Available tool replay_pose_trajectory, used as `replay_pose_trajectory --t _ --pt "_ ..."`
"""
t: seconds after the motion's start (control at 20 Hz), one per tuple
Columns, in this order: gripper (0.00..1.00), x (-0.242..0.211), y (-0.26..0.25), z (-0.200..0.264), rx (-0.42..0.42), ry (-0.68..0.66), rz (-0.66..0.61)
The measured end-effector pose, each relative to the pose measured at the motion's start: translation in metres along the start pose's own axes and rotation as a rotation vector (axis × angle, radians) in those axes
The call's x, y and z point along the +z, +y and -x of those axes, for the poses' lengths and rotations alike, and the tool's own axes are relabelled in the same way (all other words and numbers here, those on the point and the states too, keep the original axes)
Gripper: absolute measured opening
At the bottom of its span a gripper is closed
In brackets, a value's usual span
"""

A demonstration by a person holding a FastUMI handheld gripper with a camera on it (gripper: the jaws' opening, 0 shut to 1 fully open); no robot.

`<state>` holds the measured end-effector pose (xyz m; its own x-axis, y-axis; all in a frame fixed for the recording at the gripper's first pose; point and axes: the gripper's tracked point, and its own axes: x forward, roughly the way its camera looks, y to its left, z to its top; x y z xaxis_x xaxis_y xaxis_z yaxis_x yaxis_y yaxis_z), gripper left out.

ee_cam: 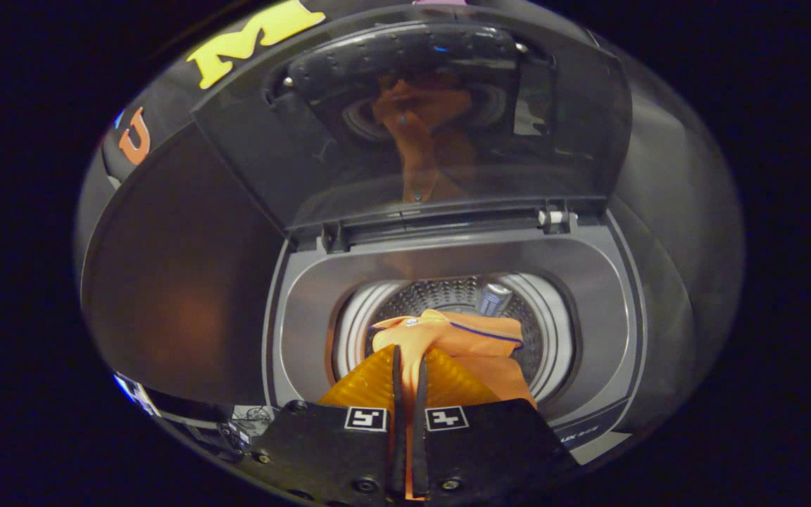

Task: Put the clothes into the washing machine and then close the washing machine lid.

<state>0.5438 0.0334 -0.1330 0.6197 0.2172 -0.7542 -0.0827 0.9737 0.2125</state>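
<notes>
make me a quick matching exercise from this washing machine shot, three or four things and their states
Things:
1. lid
2. orange garment
3. gripper
4. drum

States:
A. perforated metal, seen through the round opening
B. raised upright at the back of the machine
C. hanging over the opening, pinched at one part
D. fingers closed together on cloth

Pairs: 1-B, 2-C, 3-D, 4-A

The gripper (pixel 407 366) has two flat plates at its base, one on each side. Each plate has a small square sticker (pixel 366 419) with a blocky black and white pattern. Round screws (pixel 365 485) sit near the plate edges. Two thin fingers (pixel 398 380) stick forward, with ribbed pads on their outer sides.
</notes>
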Motion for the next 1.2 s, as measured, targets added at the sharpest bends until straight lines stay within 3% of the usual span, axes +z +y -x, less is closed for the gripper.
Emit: replay_pose_trajectory --t 0.45,0.8,0.9,1.15,1.2 --pt "0.08 -0.031 -0.011 -0.023 -0.059 0.208 -0.077" --pt "0.16 -0.031 -0.012 -0.022 -0.087 0.189 -0.077" --pt "0.27 -0.022 -0.015 -0.02 -0.088 0.148 -0.045" --pt "0.99 -0.011 -0.012 -0.01 -0.095 0.062 0.021" --pt "0.97 -0.011 -0.012 -0.009 -0.097 0.057 0.026"
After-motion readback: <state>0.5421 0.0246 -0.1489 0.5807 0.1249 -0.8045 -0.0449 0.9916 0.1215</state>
